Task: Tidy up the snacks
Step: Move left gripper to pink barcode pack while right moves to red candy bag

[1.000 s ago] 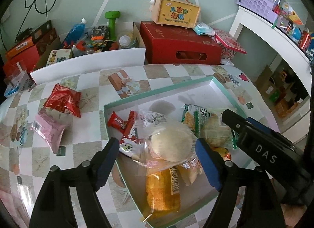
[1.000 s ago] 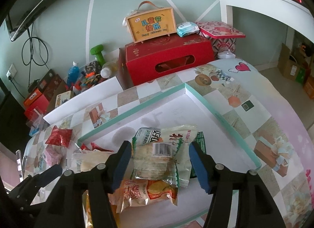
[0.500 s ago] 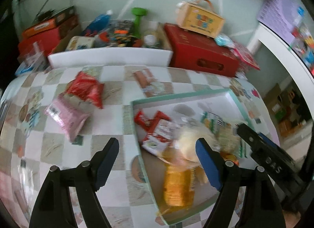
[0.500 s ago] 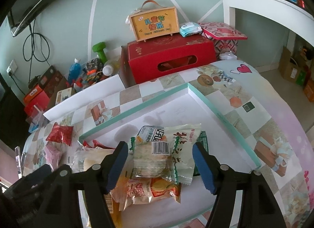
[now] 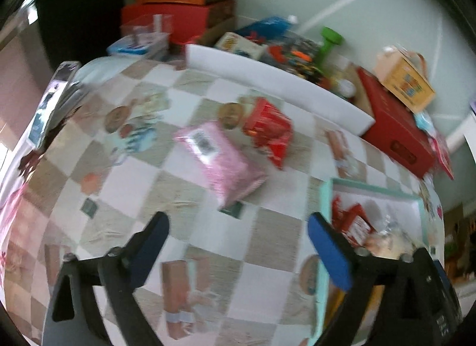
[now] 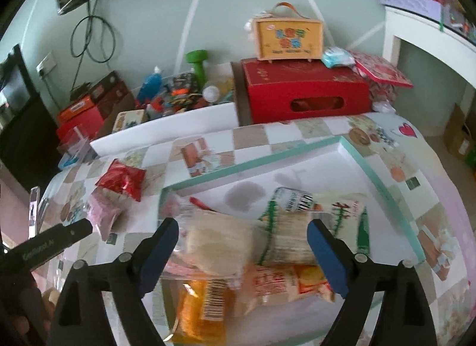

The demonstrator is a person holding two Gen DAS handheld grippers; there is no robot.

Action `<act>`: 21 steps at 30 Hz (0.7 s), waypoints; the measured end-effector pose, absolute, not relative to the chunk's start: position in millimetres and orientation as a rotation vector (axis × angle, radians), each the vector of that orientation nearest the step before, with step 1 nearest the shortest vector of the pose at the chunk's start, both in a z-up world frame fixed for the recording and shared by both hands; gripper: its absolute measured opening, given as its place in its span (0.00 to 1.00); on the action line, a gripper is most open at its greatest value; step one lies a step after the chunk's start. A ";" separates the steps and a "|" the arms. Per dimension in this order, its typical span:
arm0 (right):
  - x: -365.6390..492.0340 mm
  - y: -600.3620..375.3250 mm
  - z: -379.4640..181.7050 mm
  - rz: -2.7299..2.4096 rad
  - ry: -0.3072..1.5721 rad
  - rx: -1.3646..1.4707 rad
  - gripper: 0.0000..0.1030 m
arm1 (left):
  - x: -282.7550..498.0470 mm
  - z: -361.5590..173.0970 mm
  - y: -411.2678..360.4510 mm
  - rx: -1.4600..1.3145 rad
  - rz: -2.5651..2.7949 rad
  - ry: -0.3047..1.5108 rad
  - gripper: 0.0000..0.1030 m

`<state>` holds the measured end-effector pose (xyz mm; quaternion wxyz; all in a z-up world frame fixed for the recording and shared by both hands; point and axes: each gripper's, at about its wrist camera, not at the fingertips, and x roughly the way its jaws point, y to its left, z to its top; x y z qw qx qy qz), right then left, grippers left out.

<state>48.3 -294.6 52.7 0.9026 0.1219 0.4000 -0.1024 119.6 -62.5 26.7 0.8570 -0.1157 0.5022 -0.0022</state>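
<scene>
Checkered cloth covers the table (image 5: pixel 208 244) in the left wrist view. The left claw (image 5: pixel 238 252) has just been opening; its jaws stand wide apart with nothing between them. A pink packet (image 5: pixel 221 161) lies at 12 o'clock from it, long axis running 10 to 4 o'clock; a red packet (image 5: pixel 269 130) lies just beside it at 1 o'clock. Probable step: fetching a loose snack. Next move: descend astride the pink packet's short width.

Right wrist view: the right claw (image 6: pixel 242 252) has likewise just been opening and is empty, above snacks inside the tray (image 6: pixel 395 197).
</scene>
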 end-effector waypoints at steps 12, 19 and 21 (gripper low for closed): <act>56.1 -255.4 49.9 -0.121 0.841 0.181 1.00 | 118.3 9.5 10.1 -0.350 0.187 1.063 0.98; 59.9 -235.6 46.7 -0.088 0.852 0.137 1.00 | 119.3 8.9 21.1 -0.373 0.199 1.059 0.98; 60.6 -230.7 46.6 -0.084 0.851 0.123 1.00 | 120.5 8.2 21.7 -0.375 0.192 1.058 0.98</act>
